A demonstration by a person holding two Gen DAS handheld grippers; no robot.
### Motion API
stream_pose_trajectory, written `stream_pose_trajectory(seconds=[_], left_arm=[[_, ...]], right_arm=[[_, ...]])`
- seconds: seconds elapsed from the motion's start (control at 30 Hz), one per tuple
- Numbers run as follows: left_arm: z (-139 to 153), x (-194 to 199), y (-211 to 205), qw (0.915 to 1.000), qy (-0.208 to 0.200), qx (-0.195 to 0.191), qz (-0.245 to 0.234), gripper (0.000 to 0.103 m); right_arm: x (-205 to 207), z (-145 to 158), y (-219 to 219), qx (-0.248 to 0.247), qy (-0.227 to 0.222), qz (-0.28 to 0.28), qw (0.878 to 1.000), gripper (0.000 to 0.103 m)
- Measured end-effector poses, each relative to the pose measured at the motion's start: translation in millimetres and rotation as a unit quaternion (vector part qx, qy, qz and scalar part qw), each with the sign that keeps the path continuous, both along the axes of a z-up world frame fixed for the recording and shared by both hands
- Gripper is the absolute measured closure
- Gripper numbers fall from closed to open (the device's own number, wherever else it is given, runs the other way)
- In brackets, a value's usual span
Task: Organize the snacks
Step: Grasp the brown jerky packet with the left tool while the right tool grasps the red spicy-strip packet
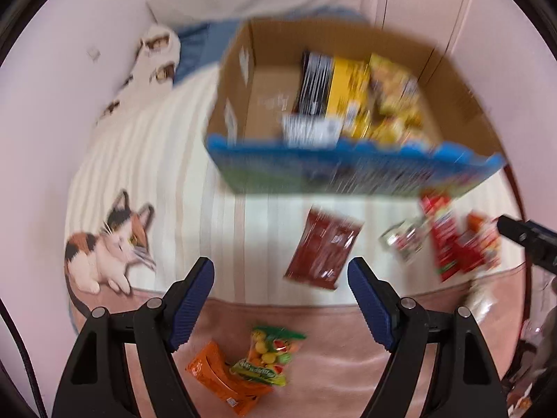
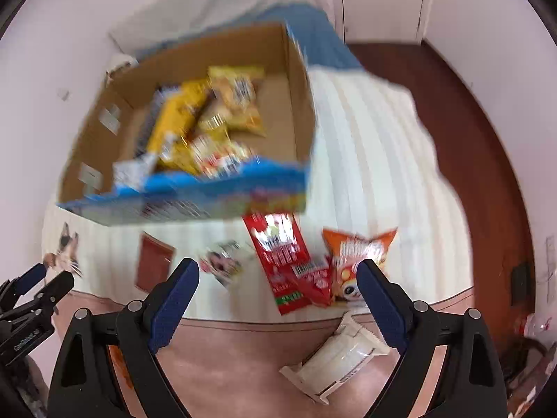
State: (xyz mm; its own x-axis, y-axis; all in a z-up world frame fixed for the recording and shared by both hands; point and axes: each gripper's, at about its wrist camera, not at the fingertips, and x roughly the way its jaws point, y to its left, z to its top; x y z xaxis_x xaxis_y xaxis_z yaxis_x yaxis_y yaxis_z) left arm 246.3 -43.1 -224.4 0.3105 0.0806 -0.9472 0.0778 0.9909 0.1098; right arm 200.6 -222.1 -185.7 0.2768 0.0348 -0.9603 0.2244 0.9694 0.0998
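An open cardboard box (image 1: 243,69) with a blue printed front stands on the bed and holds yellow and black snack packs (image 1: 351,97); it also shows in the right wrist view (image 2: 296,97). Loose snacks lie in front of it: a dark red pack (image 1: 323,249), red packs (image 2: 283,261), an orange bag (image 2: 355,254), a white pack (image 2: 339,357), an orange pack (image 1: 216,379) and a fruit-candy bag (image 1: 269,351). My left gripper (image 1: 280,271) is open and empty above the blanket. My right gripper (image 2: 278,271) is open and empty over the red packs.
The bed has a striped cream cover (image 1: 167,160) with cat prints (image 1: 111,247) and a pink blanket (image 1: 334,358) at the near edge. A white wall is at left, a dark wooden floor (image 2: 463,111) at right. Both views are motion-blurred.
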Motion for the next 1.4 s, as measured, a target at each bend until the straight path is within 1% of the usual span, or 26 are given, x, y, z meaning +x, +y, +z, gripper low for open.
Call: stream_pose_trajectory(seconds=[0.13,0.2,0.23,0.4,0.43,0.5,0.53,0.57,0.6,0.63,0.67,0.7,0.77,0.8,0.87,1.0,1.1,1.23,1.3,1.37,1.4], left_arm=[[-45.3,11.1,-3.7,0.9986,0.049,0.015,-0.014,0.025],[-63.8,18.4,-5.9,0.9973,0.067,0.021,-0.020,0.025],[-70.9,22.8,-7.1,0.9967,0.075,0.021,-0.023,0.025],[-105.5,42.6,-19.6,0.9924,0.113,0.020,-0.043,0.025],[-111.4,45.5,-23.0,0.9915,0.119,0.019,-0.049,0.025],[-121.1,49.3,-30.4,0.9899,0.126,0.012,-0.063,0.025],[-123.9,49.9,-33.1,0.9897,0.127,0.007,-0.066,0.025],[-126.9,49.6,-35.7,0.9892,0.129,0.004,-0.070,0.025],[-130.1,48.5,-36.9,0.9892,0.129,0.004,-0.069,0.037],[-132.1,47.0,-37.3,0.9892,0.129,0.006,-0.069,0.043],[-133.5,44.6,-36.8,0.9898,0.127,0.007,-0.065,0.048],[-133.5,42.7,-34.7,0.9905,0.124,0.002,-0.058,0.049],[-133.5,37.0,-28.0,0.9914,0.125,-0.008,-0.038,0.049],[-133.9,32.3,-22.7,0.9912,0.129,-0.019,-0.021,0.049],[-135.9,22.2,-13.4,0.9897,0.139,-0.033,0.003,0.049],[-142.2,-4.4,0.5,0.9861,0.154,-0.049,0.038,0.049],[-147.9,-27.5,9.5,0.9824,0.167,-0.062,0.057,0.049],[-149.1,-45.4,11.4,0.9809,0.173,-0.070,0.055,0.049],[-156.3,-50.8,10.0,0.9792,0.184,-0.073,0.044,0.047],[-167.1,-51.1,8.1,0.9782,0.189,-0.075,0.041,0.047],[-171.5,-50.4,7.4,0.9778,0.193,-0.073,0.038,0.047]], right_arm=[[4.0,-43.2,-10.6,-0.008,0.035,0.001,0.999,0.009],[6.1,-62.1,-18.4,-0.006,0.054,-0.011,0.998,0.016],[6.6,-67.3,-20.3,-0.005,0.057,-0.015,0.998,0.021],[15.7,-65.3,-9.7,0.030,0.020,0.000,0.999,0.022],[19.2,-64.5,-4.7,0.031,0.014,0.009,0.999,0.023],[27.4,-69.4,5.7,0.023,0.015,0.033,0.999,0.023],[30.5,-74.5,8.2,0.021,0.022,0.040,0.999,0.026],[33.8,-83.0,10.1,0.016,0.036,0.045,0.998,0.032],[35.7,-87.0,11.3,0.013,0.044,0.047,0.998,0.034],[37.3,-93.6,11.0,0.007,0.052,0.048,0.997,0.035],[37.9,-98.7,9.5,0.001,0.058,0.046,0.997,0.036],[38.3,-104.1,8.0,-0.001,0.062,0.044,0.997,0.036],[37.3,-113.2,5.3,0.008,0.065,0.041,0.997,0.038],[34.4,-115.8,5.1,0.012,0.063,0.041,0.997,0.039],[28.3,-117.9,7.4,0.012,0.070,0.046,0.996,0.044],[3.0,-122.3,18.7,0.029,0.092,0.059,0.994,0.048],[-19.7,-125.2,23.0,0.056,0.115,0.046,0.991,0.049],[-50.5,-127.2,31.5,0.094,0.150,0.037,0.984,0.049],[-58.8,-126.6,37.6,0.082,0.148,0.041,0.985,0.048],[-61.8,-129.2,41.1,0.077,0.146,0.032,0.986,0.043],[-59.1,-131.3,46.0,0.071,0.149,0.028,0.986,0.042]])
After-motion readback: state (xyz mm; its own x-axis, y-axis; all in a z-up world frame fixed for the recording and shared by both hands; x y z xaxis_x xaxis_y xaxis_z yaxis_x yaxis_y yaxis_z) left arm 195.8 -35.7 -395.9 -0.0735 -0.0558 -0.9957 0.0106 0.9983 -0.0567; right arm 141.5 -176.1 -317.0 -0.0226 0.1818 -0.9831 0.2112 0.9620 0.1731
